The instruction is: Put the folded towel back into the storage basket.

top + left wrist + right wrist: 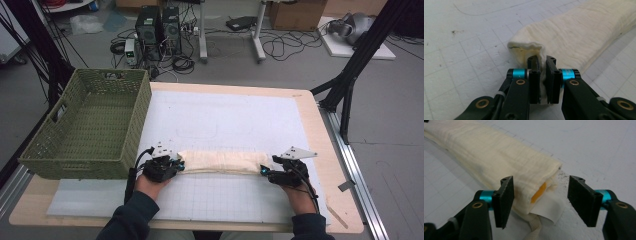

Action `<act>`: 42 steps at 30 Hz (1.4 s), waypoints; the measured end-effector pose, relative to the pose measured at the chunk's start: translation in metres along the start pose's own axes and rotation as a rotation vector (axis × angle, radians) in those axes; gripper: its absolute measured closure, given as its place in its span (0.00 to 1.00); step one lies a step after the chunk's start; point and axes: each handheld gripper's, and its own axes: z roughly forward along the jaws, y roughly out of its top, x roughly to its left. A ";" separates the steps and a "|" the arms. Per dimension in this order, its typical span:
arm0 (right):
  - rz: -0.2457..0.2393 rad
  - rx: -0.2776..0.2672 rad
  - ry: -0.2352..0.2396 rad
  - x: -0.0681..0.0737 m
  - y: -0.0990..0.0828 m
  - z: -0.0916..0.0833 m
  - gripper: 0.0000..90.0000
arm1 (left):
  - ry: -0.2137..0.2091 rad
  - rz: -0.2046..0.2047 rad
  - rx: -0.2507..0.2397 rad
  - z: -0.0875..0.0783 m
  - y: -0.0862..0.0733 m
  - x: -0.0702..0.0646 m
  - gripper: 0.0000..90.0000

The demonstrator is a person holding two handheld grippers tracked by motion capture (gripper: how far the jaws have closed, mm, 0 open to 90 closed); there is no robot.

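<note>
Because the folded cream cloth [222,161] lies as a long roll across the lower middle of the high view, its long axis running left to right on the white mat [225,115], we read the coming move as turning on both ends being held at once. At its left end our left gripper [176,166] has its jaws pressed together on a pinch of the fabric edge; in the left gripper view the cloth [579,35] stretches away toward the upper right. At the right end our right gripper [265,171] straddles the cloth's tip, jaws apart, and in the right gripper view the cloth [499,157] sits nearer the left pad than the right. The green basket [85,125] stands at the left, beyond the left gripper.
</note>
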 end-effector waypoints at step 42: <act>0.015 -0.009 0.018 -0.001 0.003 -0.010 0.94 | -0.009 0.024 -0.056 -0.013 0.013 -0.003 0.93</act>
